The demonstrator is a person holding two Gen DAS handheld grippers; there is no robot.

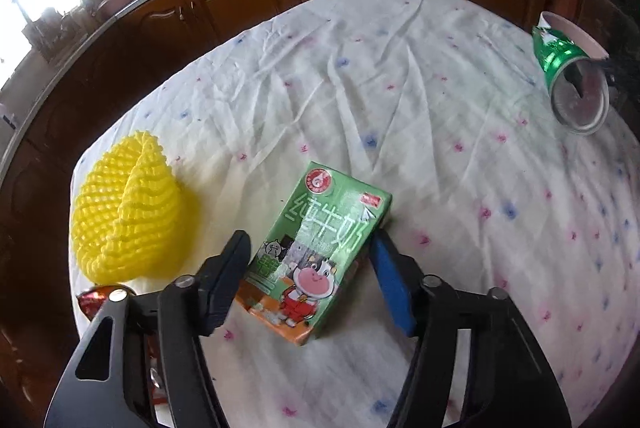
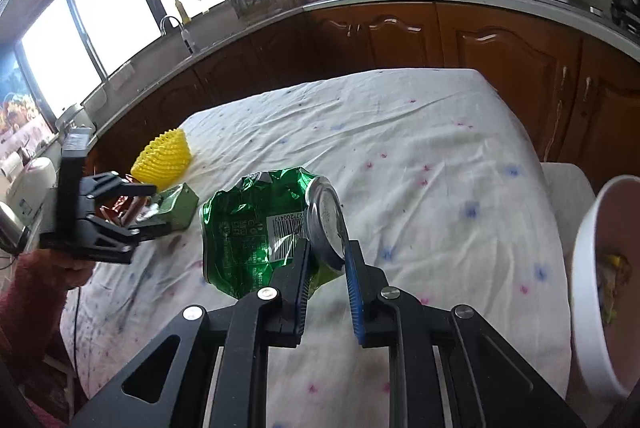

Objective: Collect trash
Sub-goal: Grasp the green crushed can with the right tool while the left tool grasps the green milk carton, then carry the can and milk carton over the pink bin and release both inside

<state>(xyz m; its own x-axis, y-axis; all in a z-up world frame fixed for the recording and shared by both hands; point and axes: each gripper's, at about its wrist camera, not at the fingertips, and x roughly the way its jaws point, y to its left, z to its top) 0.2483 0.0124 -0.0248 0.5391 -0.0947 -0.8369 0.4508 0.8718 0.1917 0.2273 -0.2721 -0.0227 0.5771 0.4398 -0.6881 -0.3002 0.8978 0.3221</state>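
Trash lies on the cloth-covered worktop point(image 1: 400, 76). My right claw point(image 2: 328, 260) is clamped on the rim of a crushed green can point(image 2: 264, 228), held up off the cloth near the white bin point(image 2: 592, 260) at the right edge. My left claw point(image 1: 308, 260) stands apart around a green milk carton point(image 1: 316, 252) lying flat; whether the pads touch it I cannot tell. Beside the carton sits a yellow foam net point(image 1: 124, 212).

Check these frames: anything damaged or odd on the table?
The green can is crushed, its wall crumpled; the right gripper pinches its top rim, holding it off the cloth. The milk carton lies flat, between the left gripper's jaws.
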